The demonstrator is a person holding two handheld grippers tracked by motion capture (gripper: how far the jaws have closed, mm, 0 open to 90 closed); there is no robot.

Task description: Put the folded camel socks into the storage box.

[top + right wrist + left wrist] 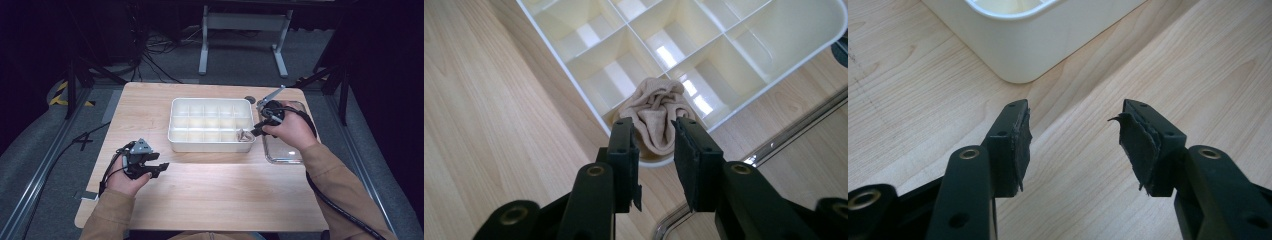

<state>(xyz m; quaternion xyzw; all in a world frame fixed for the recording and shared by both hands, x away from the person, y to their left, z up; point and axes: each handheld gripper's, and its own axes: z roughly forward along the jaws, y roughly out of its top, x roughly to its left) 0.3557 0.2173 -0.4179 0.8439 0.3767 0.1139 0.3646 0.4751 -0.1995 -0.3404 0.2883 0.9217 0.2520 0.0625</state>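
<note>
Sock dropped in the tray's corner cell

My right gripper (656, 150) had its jaws apart, just above the sock (655, 116) bunched in the tray's (172, 142) corner cell; I judged a straight lift best, to avoid snagging it. My left gripper (1073, 142) waited over the bench (908, 100), jaws apart, empty.

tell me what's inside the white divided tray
A crumpled beige sock sits in one corner compartment of the tray; the other visible compartments look empty. Whatever lies beneath the sock is covered.
</note>
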